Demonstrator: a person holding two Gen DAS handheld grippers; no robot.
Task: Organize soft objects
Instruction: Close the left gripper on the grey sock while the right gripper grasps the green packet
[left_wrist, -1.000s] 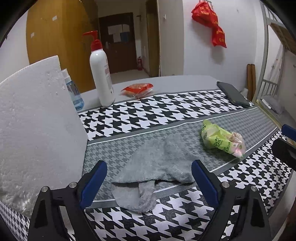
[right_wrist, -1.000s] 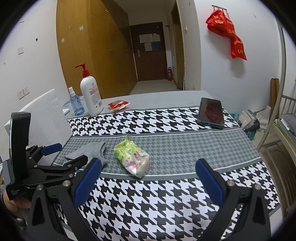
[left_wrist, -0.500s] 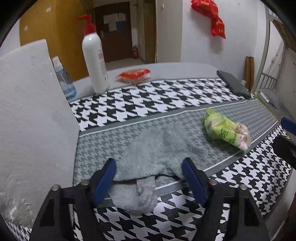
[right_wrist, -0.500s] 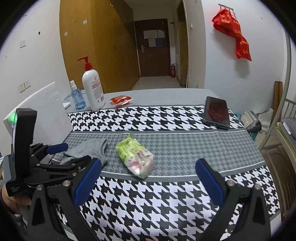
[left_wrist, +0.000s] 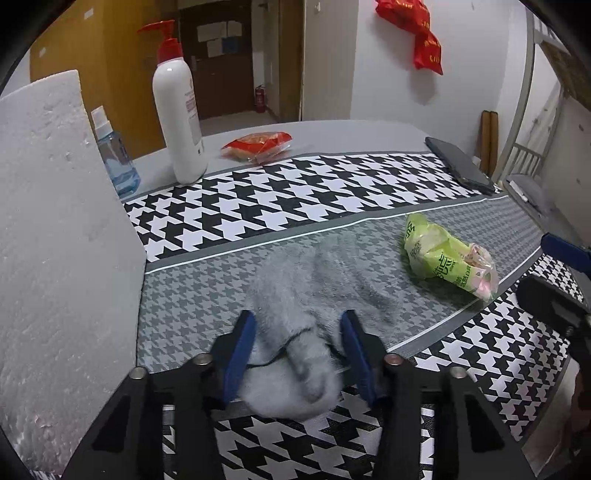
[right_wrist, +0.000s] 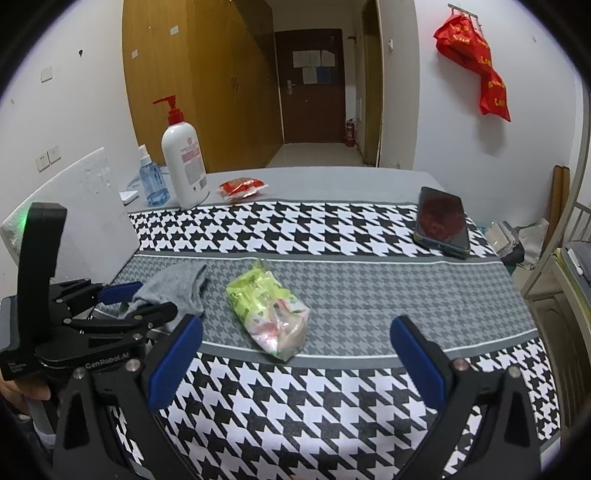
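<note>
We noted the left gripper (left_wrist: 297, 343) closing, its jaws drawing in on the near end of the grey cloth (left_wrist: 314, 291), which bunched up between the two blue pads (left_wrist: 242, 347); whether the pads pressed it yet we could not tell. To do this grasp well, we judged the close should finish before any lift, so both layers of the fold were caught, and the lift should go slowly, since limp fabric may slip or drag.

Taking the cloth as landmark: the left gripper sat over its near end, at the edge of the grey band of the table mat (left_wrist: 229, 206). The green snack bag (left_wrist: 448, 258) lay just beside the cloth to its right, apart from it. The foam board (left_wrist: 55, 236) stood to its left. The right gripper (right_wrist: 295, 362) was spread wide and empty, on the bag's near side, right of the cloth.
</note>
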